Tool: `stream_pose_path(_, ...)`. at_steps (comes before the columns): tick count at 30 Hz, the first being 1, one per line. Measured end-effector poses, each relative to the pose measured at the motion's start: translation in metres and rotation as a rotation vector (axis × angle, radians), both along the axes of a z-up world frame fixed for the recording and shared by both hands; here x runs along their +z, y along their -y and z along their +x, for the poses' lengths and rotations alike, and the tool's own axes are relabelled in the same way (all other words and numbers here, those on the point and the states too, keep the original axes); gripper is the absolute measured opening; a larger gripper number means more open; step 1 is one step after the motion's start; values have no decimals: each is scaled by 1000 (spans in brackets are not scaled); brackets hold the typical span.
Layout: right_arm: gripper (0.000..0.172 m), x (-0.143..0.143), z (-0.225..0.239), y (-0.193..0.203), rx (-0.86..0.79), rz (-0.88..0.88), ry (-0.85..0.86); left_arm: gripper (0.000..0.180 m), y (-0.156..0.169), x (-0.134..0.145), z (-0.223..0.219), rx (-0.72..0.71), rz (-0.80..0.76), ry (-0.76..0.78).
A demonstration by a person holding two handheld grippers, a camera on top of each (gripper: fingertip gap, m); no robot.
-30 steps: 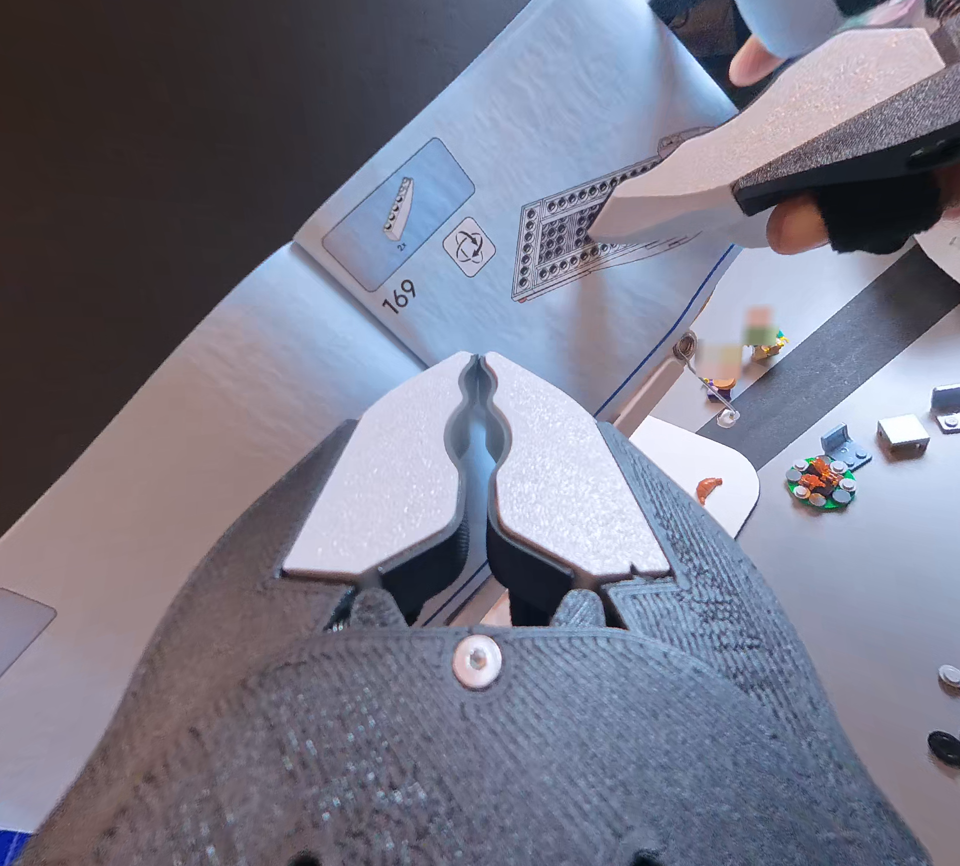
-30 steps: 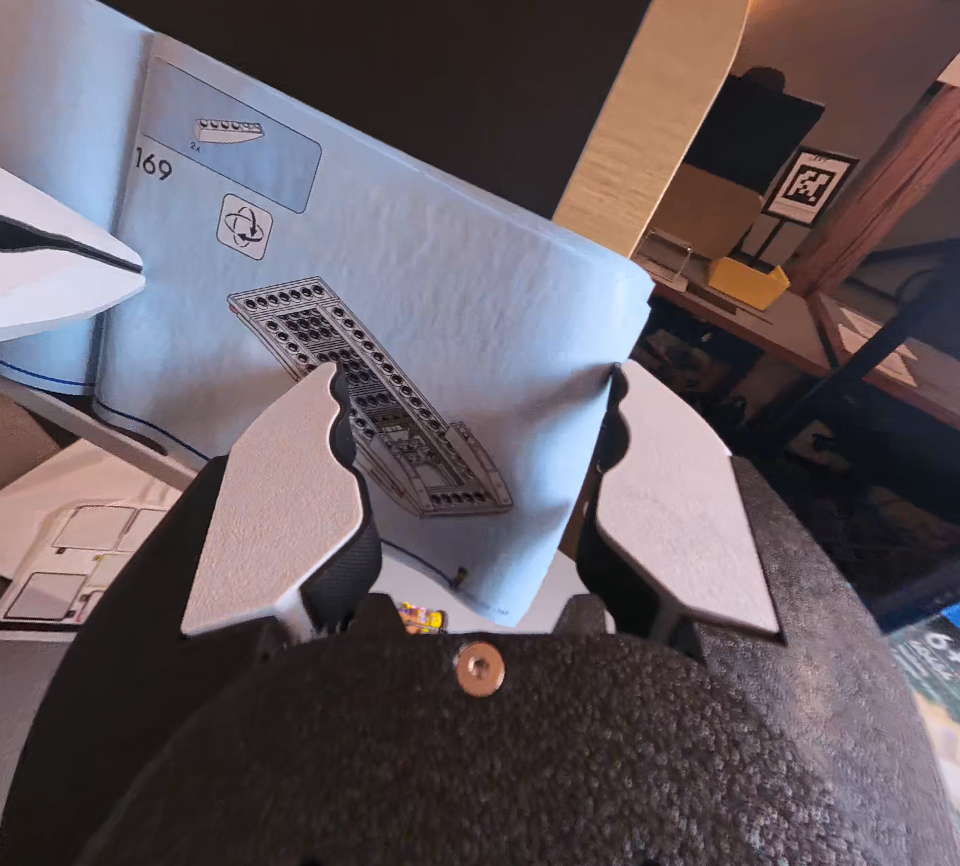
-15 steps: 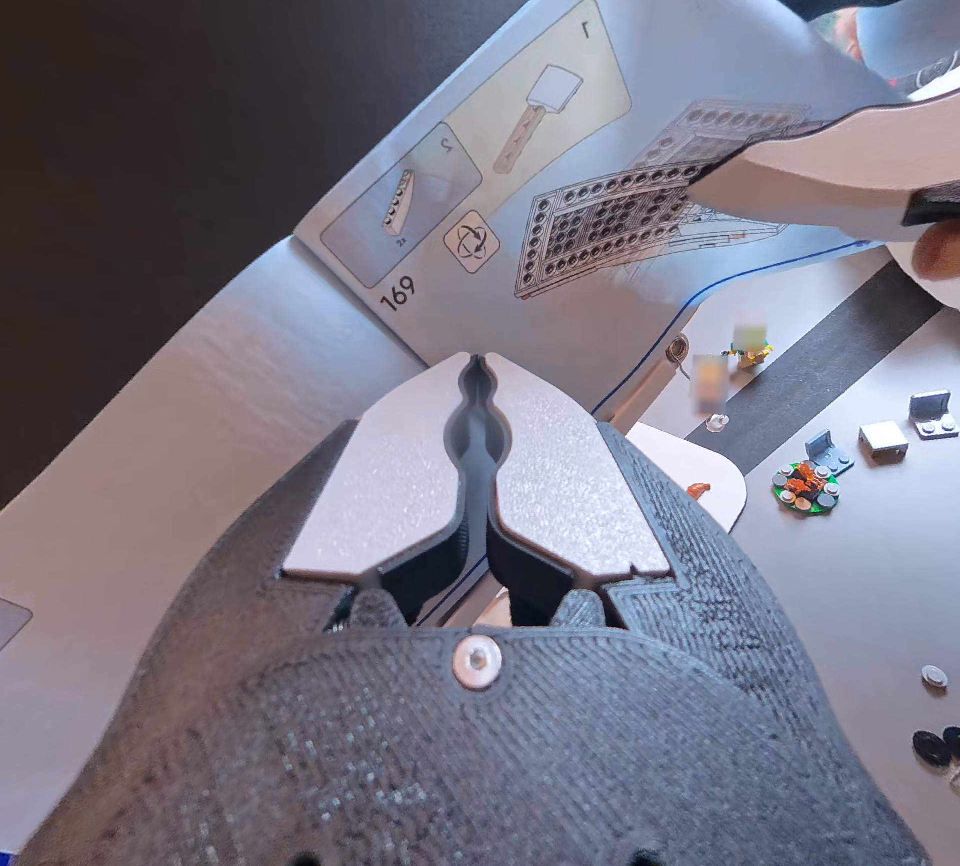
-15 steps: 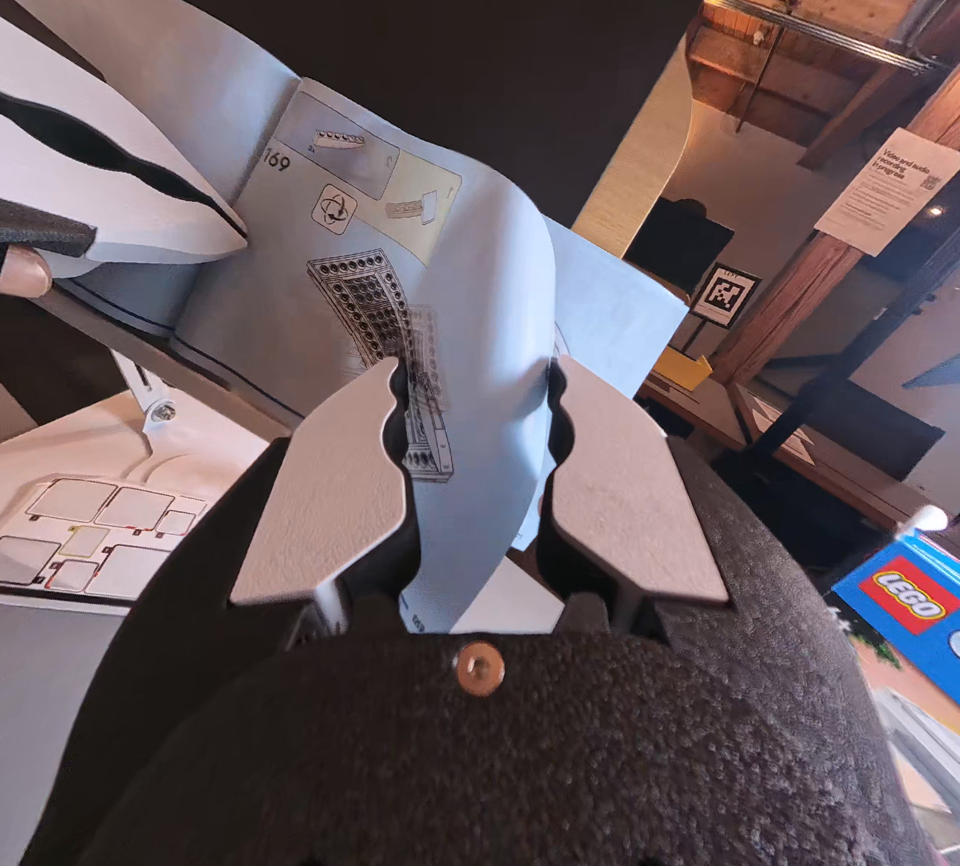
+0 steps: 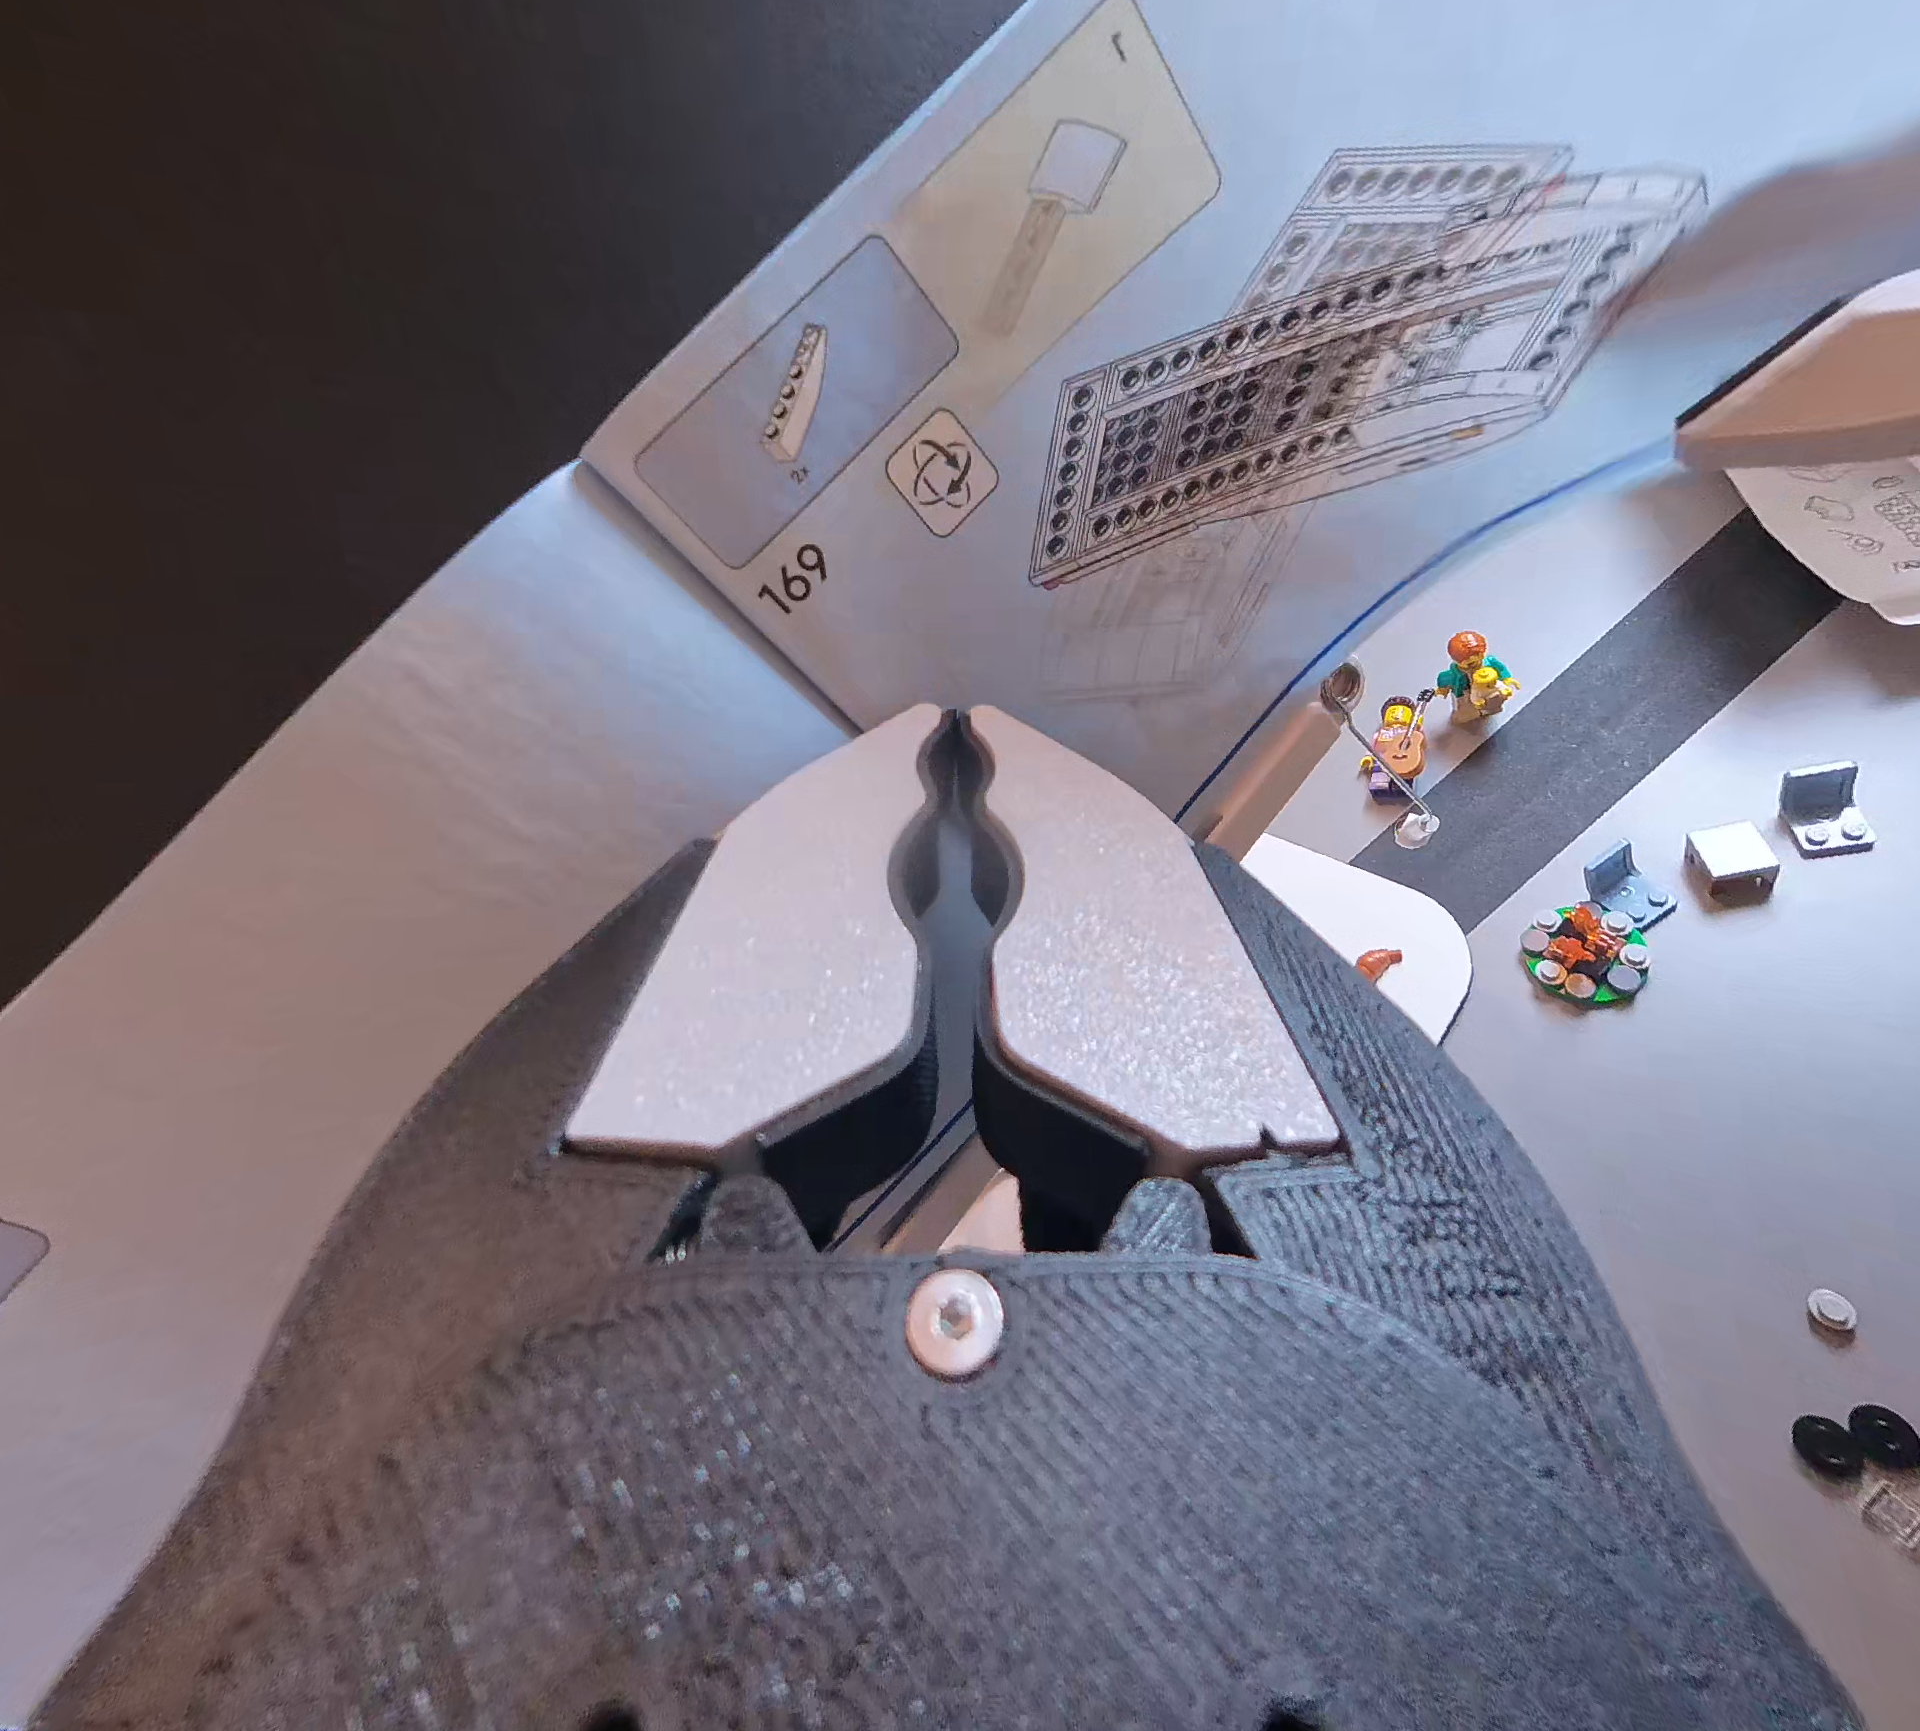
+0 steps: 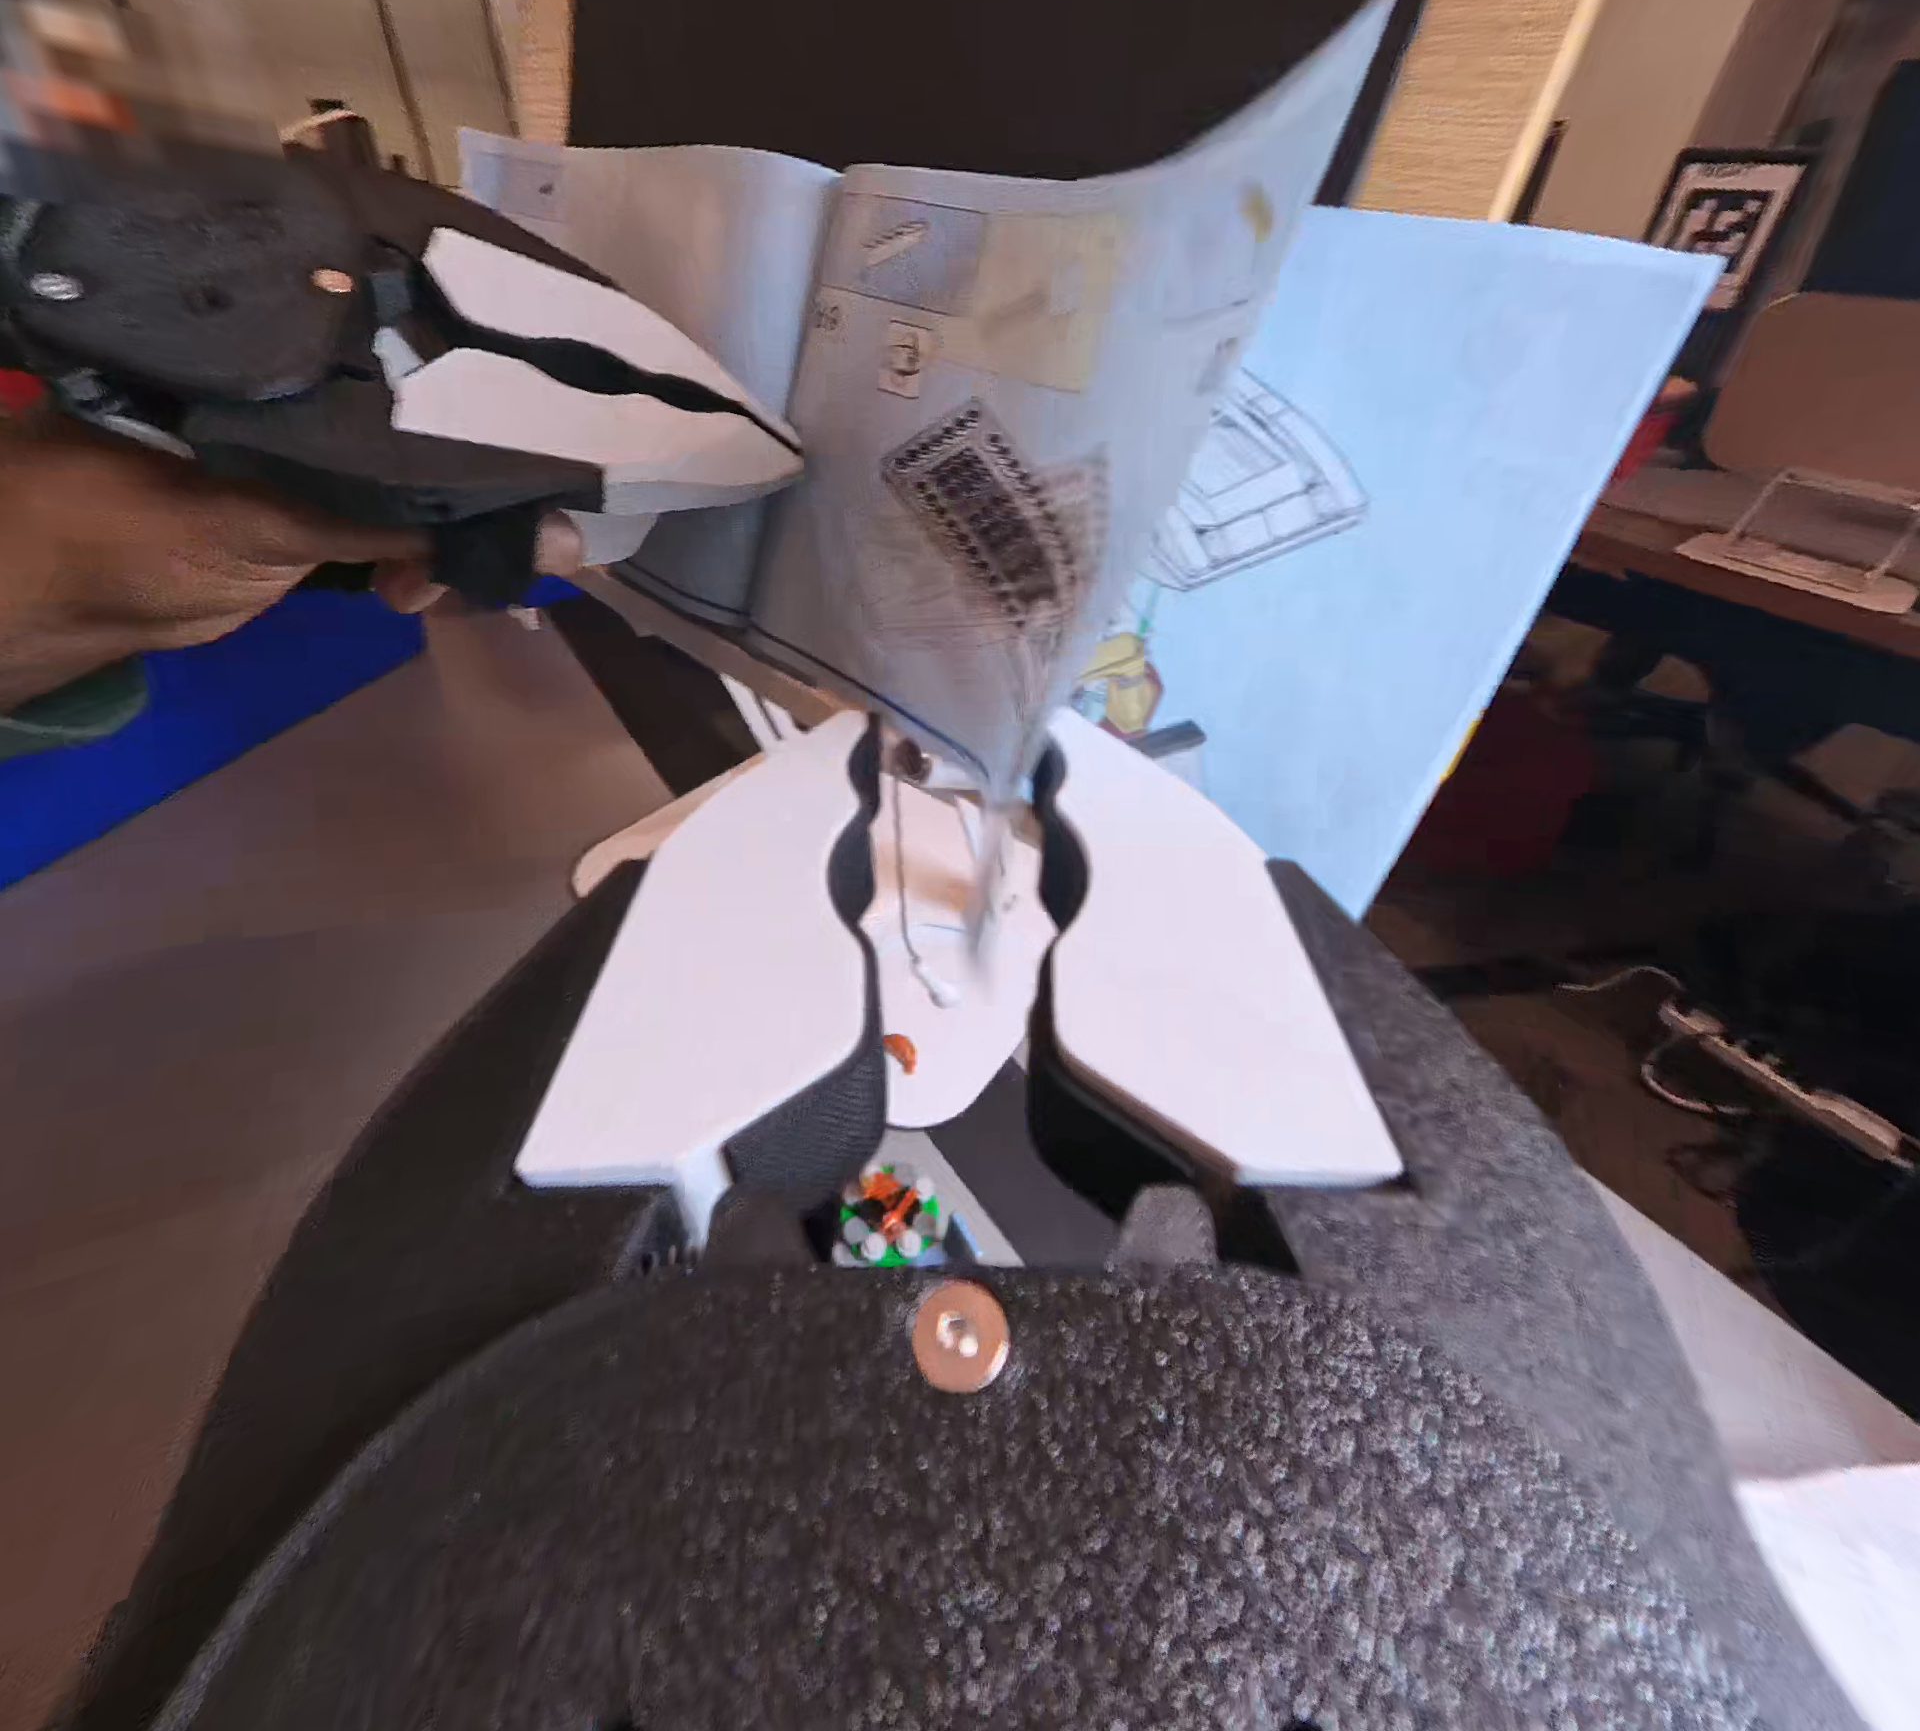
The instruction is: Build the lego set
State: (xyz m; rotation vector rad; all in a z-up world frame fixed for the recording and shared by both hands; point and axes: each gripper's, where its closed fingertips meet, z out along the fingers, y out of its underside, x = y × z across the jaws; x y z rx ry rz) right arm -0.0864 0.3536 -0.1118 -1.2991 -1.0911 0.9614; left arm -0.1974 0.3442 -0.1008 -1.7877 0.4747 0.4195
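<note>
A thin pale blue paper instruction booklet (image 5: 1195,393) with grey brick drawings stands open above the dark grey table (image 5: 1714,1110). The left gripper (image 5: 951,725) is squeezed shut at the booklet's bottom edge. One page (image 6: 997,538) curls up and hangs between the right gripper's (image 6: 951,751) fingers, which stand apart and do not squeeze it. Small toy figures (image 5: 1434,725) stand near.

On the grey tabletop (image 5: 1714,1162) two toy minifigures (image 5: 1439,725) stand by a dark strip (image 5: 1621,705). Near them sit a small green campfire piece (image 5: 1582,957), grey brackets (image 5: 1823,808), and two black rings (image 5: 1860,1453).
</note>
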Motion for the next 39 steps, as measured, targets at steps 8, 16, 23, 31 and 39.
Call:
stream_pose_path(8, 0, 14, -3, 18, 49, 39, -40, 0, 3, 0, 3, -36, -19, 34)
stream_pose_path(16, 0, 17, -43, 55, 62, 213, 25, 51, 63, 34, 71, -489, -16, 614)
stream_pose_path(23, 1, 6, -87, 88, 125, 414, 117, 35, 63, 40, 33, -247, 114, 545)
stream_pose_path(31, 57, 19, -67, 65, 143, 107, 16, 0, 77, 40, -44, -113, 125, 536)
stream_pose_path(39, 76, 14, -107, 15, -345, 257, 196, 0, 93, 34, -129, 26, 123, 604)
